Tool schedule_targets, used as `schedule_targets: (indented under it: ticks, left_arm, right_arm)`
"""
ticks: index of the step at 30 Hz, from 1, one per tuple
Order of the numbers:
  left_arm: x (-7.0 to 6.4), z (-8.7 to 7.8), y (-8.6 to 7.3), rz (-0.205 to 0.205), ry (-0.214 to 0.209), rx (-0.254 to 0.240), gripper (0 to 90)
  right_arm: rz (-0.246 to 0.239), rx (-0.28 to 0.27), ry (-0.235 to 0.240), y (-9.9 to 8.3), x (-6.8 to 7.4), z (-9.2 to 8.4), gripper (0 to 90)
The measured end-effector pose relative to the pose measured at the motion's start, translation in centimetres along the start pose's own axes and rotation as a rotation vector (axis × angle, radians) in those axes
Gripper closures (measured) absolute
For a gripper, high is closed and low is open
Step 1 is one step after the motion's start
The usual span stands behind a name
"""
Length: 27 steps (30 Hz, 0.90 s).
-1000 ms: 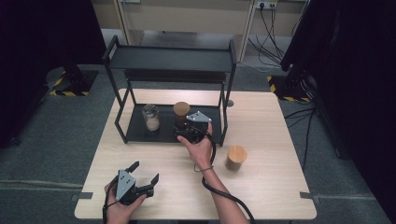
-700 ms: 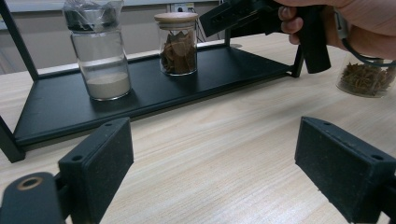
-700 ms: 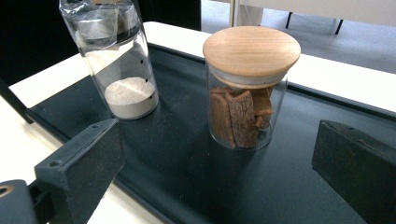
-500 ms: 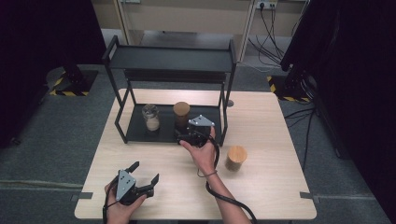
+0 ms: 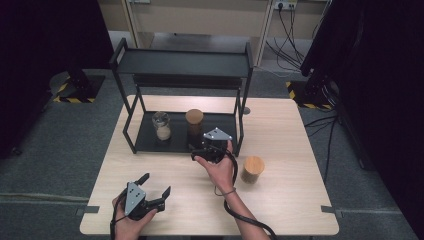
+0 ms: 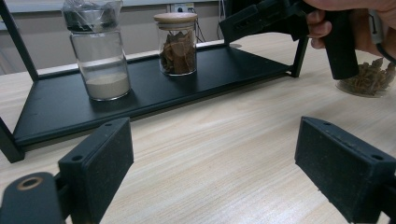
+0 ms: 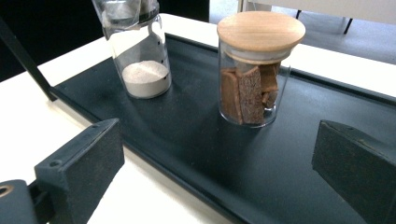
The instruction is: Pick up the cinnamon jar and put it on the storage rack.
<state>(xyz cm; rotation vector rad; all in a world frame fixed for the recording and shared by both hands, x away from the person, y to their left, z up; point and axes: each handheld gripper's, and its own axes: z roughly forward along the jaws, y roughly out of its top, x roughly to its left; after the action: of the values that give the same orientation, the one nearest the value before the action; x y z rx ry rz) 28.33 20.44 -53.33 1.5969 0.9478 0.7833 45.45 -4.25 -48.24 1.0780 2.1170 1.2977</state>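
Note:
A black two-tier rack [image 5: 180,62] stands at the back of the wooden table. Its lower shelf [image 7: 196,154] holds a glass jar of white powder [image 5: 162,126] [image 7: 140,51] [image 6: 99,56] and a wooden-lidded jar of brown bark pieces [image 5: 194,123] [image 7: 256,70] [image 6: 177,43]. My right gripper [image 5: 198,150] [image 7: 219,158] hovers open at the shelf's front edge, a short way in front of the bark jar, gripping nothing. My left gripper [image 5: 155,185] [image 6: 210,163] rests open near the table's front left, empty.
A third wooden-lidded jar [image 5: 252,169] [image 6: 369,79] stands on the table right of the rack's front right leg [image 5: 240,137]. The right hand and its gripper [image 6: 280,18] show at the top right of the left gripper view. Cables lie on the floor behind.
My right gripper has drawn back a little toward the person, away from the bark jar, which stays on the shelf. The left gripper has not moved.

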Motion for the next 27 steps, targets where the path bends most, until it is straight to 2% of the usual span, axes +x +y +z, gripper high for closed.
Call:
schedule_targets:
  ticks: [27]
  left_arm:
    - [-0.1,0.0,0.0,0.004,0.0,0.001,11.1]
  right_arm:
    - [-0.028,0.016,0.027,-1.8,0.2,-2.5,2.6]
